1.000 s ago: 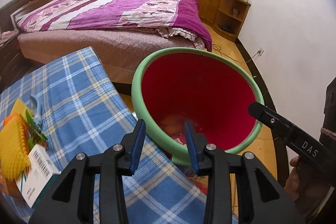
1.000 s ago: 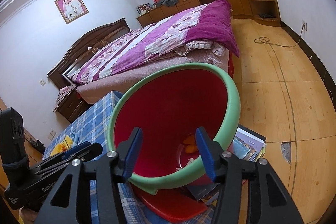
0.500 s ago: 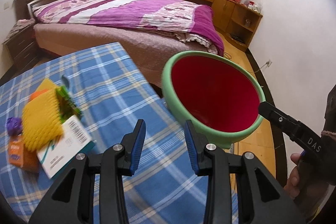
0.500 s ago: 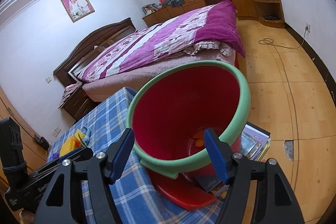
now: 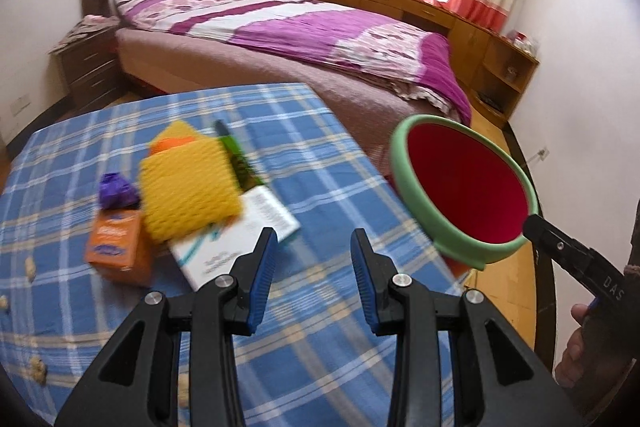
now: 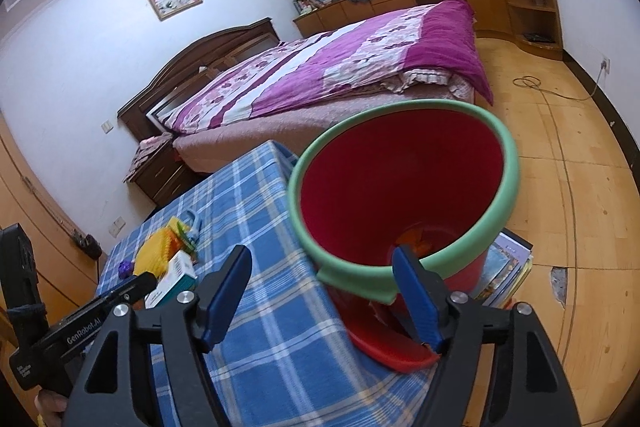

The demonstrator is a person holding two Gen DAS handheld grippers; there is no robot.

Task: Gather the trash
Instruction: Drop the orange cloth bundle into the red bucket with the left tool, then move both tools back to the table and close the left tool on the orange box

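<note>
The left claw (image 5: 312, 261) is hovering over the blue checked tabletop (image 5: 320, 163) with its jaws apart and nothing between them, pointing at the pile of trash, which probably means it is lining up for a pick. The right claw (image 6: 324, 297) is also standing apart and gripping nothing; it is hanging just in front of the bin (image 6: 404, 195), one blue pad overlapping the green rim in the right wrist view, though whether it is touching cannot be told.

The bin is sitting off the right edge of the tabletop, tipped so its mouth is facing the claws, likely so that picked trash can be dropped in with a short carry. It is resting on a stack of books (image 6: 508, 267) on the floor, with a red lid or tray (image 6: 384, 345) beneath it. It is red inside with a thick green rim, and some orange scraps are lying at its bottom.

The trash is lying toward the left side of the tabletop, well apart from the bin: a yellow foam net (image 5: 188, 183) is lying over a white box (image 5: 236, 239), an orange carton (image 5: 118, 247) is standing just beside it with a purple wad (image 5: 116, 189) at its far end, and a green wrapper (image 5: 240, 163) is poking out behind. The pile is blurred in the left wrist view.
</note>
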